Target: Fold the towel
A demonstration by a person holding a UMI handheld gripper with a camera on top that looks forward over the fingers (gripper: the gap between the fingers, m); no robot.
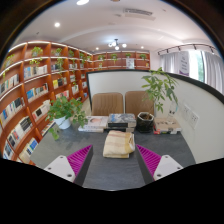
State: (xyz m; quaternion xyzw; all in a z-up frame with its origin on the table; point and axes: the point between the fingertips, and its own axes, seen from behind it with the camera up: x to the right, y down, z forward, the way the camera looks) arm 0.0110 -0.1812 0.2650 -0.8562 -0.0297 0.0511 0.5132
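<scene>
A cream towel (119,144) lies folded into a small thick rectangle on the dark grey table (112,168), just ahead of my fingers and midway between them. My gripper (112,160) is open, held above the table. Its magenta pads (80,158) stand wide apart at either side of the towel's near edge and hold nothing. The towel rests on the table on its own.
Beyond the towel lie stacked books (108,122) and a dark pot (145,121). Potted plants stand at the left (66,109) and right (158,90). Two tan chairs (108,102) stand behind the table. Bookshelves (35,90) line the left wall.
</scene>
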